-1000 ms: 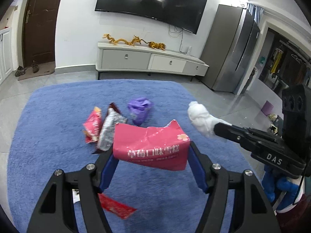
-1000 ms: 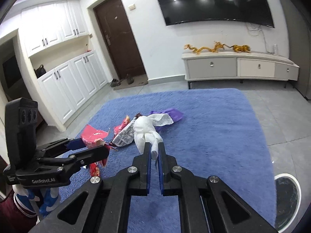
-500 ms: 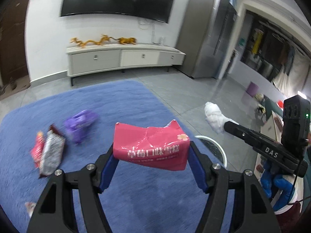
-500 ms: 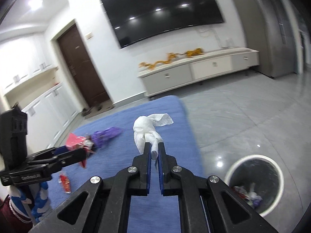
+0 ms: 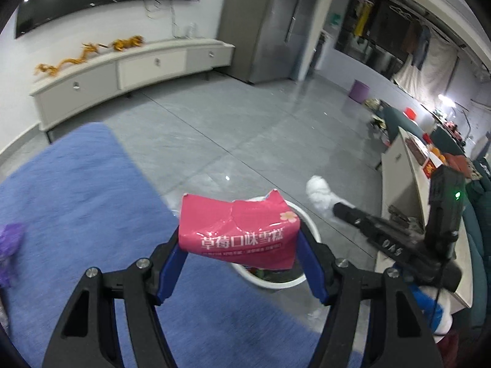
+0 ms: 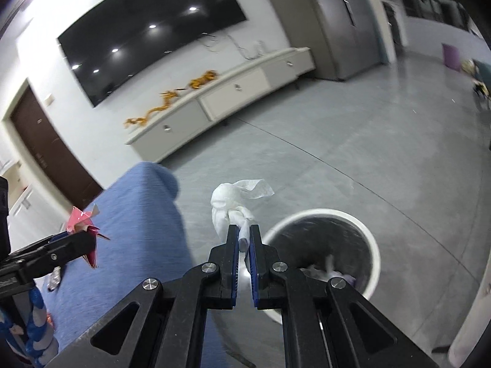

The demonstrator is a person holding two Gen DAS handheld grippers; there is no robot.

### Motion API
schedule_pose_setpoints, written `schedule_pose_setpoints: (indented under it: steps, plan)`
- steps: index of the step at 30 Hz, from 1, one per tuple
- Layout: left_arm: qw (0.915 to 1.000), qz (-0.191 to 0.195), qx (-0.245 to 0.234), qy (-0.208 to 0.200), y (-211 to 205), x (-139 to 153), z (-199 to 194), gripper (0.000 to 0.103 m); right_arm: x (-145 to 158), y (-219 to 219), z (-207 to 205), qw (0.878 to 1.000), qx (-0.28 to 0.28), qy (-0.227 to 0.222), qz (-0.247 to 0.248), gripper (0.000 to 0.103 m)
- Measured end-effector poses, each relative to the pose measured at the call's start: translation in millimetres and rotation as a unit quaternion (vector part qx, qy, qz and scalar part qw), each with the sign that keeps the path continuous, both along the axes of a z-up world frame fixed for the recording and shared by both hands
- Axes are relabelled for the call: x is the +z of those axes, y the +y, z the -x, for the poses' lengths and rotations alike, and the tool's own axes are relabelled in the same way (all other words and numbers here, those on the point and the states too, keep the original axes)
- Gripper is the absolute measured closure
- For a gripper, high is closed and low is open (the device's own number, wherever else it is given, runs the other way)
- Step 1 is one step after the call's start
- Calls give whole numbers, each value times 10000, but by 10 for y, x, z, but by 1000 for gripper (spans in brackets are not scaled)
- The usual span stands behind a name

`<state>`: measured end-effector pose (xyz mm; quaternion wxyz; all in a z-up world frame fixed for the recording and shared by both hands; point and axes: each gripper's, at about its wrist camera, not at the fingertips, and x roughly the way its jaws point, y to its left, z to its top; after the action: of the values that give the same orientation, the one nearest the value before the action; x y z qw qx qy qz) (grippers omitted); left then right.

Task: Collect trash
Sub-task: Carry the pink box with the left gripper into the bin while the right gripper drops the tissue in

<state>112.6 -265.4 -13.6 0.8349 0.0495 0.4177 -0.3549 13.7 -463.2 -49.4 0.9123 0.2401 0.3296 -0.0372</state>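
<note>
My left gripper (image 5: 239, 239) is shut on a pink snack wrapper (image 5: 239, 230) with white Chinese print, held above the near rim of a white trash bin (image 5: 276, 282). My right gripper (image 6: 244, 233) is shut on a crumpled white tissue (image 6: 228, 205), held just left of the same bin (image 6: 373, 245), which has trash inside. The right gripper with the tissue (image 5: 319, 191) shows in the left wrist view at right. The left gripper with the wrapper (image 6: 81, 219) shows in the right wrist view at left.
A blue rug (image 5: 76, 199) lies left of the bin on grey tile floor (image 5: 245, 122). A purple wrapper (image 5: 10, 239) lies on the rug's left edge. A white TV cabinet (image 5: 122, 73) stands along the far wall. A white counter (image 5: 411, 184) is at right.
Both grippers have swung right, off the rug's scattered wrappers and toward the bin. The bin now sits right below both held items. Both grips are unchanged.
</note>
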Motion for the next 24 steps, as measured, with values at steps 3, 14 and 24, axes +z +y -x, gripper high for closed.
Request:
schedule_pose_setpoints:
  steps: [3, 14, 24]
  plan:
    - [9997, -5, -131, 223, -310, -111, -94, 37, -153, -175, -10, 9997, -153, 176, -48, 96]
    - [9956, 199, -226, 883, -963, -409, -422, 36, -553, -490, -260, 9967, -409, 698, -114, 94]
    - [9924, 329, -320, 1143, -1190, -507, -472, 26, -746, -633, -293, 9929, -652, 986, -149, 57]
